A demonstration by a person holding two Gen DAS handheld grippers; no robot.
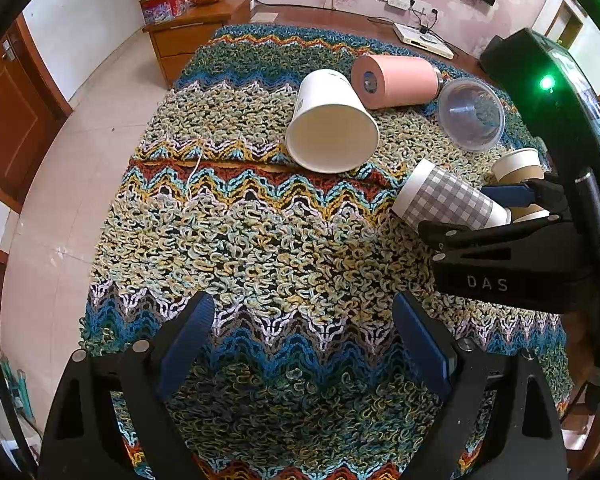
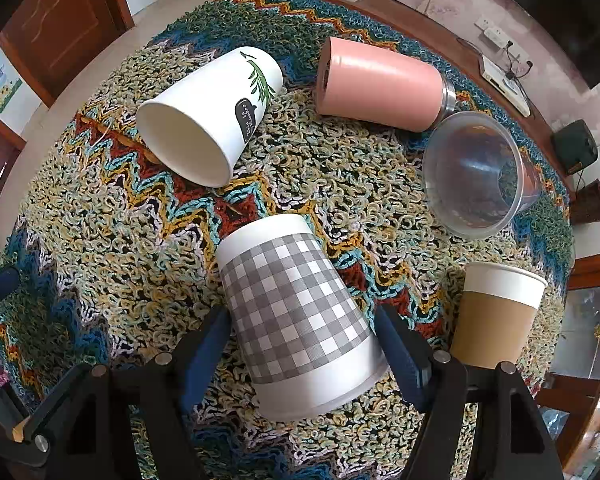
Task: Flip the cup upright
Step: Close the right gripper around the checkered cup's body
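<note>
Grey-checked paper cup (image 2: 296,312) lies on its side on the knitted cloth (image 2: 100,208) covering the desk, between the right gripper (image 2: 302,340)'s spread fingers (image 2: 396,344), which seem not quite to touch it. The left gripper (image 1: 300,344) hovers over bare cloth, fingers apart. Just beside stands a brown cup (image 2: 496,316); a white leaf-print cup (image 2: 216,112), pink tumbler (image 2: 380,84) and clear cup (image 2: 480,176) lie tipped.

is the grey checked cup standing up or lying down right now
Lying down. The checked cup rests on its side on the knitted cloth, wide rim toward the right gripper, whose open jaws flank it.
</note>
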